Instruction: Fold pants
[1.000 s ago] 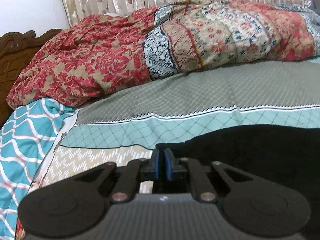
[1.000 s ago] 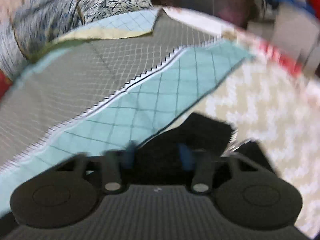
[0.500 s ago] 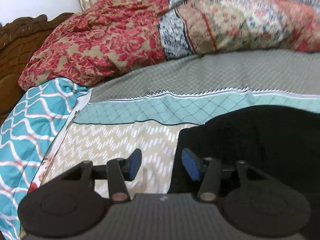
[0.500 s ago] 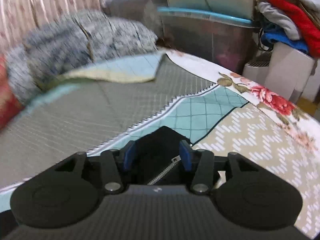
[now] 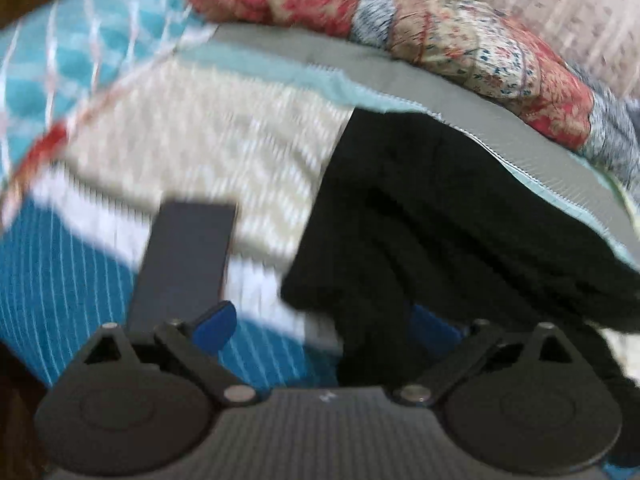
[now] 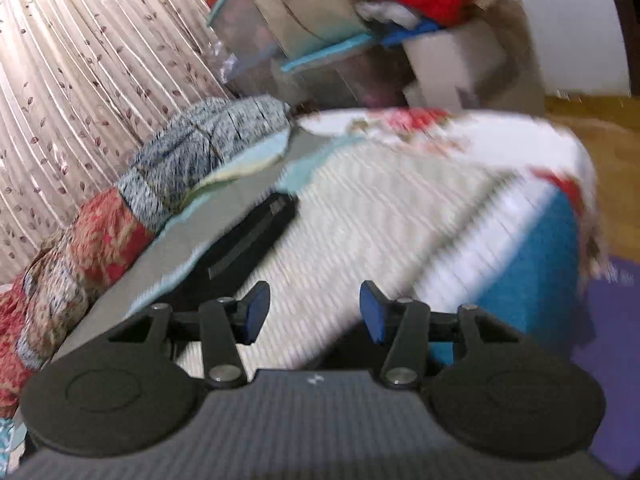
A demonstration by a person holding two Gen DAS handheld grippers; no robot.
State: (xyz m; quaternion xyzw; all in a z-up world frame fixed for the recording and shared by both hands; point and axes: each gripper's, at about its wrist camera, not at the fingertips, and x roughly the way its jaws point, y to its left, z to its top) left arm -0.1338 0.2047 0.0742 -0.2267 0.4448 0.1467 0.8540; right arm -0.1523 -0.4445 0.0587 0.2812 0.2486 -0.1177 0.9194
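The black pants [image 5: 440,220] lie spread on the patterned bedsheet [image 5: 224,148], filling the right half of the blurred left wrist view. My left gripper [image 5: 324,322] is open, blue pads apart, with a hanging edge of the pants between the fingers; I cannot tell if the pads touch it. In the right wrist view the pants [image 6: 244,240] show as a dark strip with a waistband end, ahead and left of my right gripper [image 6: 314,310]. That gripper is open and empty above the sheet [image 6: 380,208].
A red floral quilt [image 5: 460,40] is heaped along the back of the bed by a curtain [image 6: 72,80]. A dark flat rectangular thing [image 5: 184,264] lies near the bed's front edge. Piled boxes and clothes [image 6: 400,20] stand beyond the bed. The bed corner [image 6: 560,220] drops to the floor.
The left gripper opened off the pants, then pulled back and swung down toward the bed's edge. The right gripper stayed open, rose and drew away from the pants. Both views are blurred by motion.
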